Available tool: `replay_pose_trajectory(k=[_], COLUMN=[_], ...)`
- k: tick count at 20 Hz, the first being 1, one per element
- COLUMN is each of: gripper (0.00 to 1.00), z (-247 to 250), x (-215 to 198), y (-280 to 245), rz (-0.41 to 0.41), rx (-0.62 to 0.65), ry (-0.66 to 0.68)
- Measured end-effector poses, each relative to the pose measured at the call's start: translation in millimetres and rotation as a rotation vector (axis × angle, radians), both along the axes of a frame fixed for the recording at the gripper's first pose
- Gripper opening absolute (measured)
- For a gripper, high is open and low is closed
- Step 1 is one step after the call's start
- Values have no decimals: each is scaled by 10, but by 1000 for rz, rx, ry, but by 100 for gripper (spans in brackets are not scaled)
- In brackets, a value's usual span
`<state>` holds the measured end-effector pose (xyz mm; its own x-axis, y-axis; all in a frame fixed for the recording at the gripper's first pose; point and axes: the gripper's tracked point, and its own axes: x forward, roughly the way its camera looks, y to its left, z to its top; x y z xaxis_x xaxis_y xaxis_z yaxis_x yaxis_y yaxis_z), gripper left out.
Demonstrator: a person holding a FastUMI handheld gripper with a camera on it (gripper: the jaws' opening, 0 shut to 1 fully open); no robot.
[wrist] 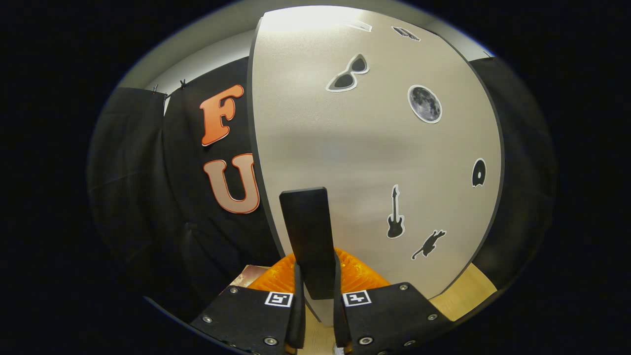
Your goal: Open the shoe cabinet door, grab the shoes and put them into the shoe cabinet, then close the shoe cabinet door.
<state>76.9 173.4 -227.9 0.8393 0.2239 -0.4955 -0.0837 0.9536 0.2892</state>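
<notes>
Gripper view: gripper (316,301) fingers clamped on black handle (309,236) of grey cabinet door (374,158); stickers (424,103) on door face.

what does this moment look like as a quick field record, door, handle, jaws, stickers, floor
door: shoe cabinet door, pale panel with a dark edge, seen close up
handle: dark upright handle on the door, between the fingers
gripper: gripper with jaws closed on the handle, one finger on each side
stickers: sunglasses, moon, guitar on the door face
behind handle: orange ribbed part, identity unclear
floor: light wood floor beside the door's lower edge
</notes>
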Motion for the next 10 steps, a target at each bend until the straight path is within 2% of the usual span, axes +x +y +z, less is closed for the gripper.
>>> replay_pose_trajectory(k=[5, 10], gripper=[23, 23], z=[71, 153], x=[-234, -458], y=[-111, -284], rz=[83, 108], rx=[35, 21], ry=[-30, -39])
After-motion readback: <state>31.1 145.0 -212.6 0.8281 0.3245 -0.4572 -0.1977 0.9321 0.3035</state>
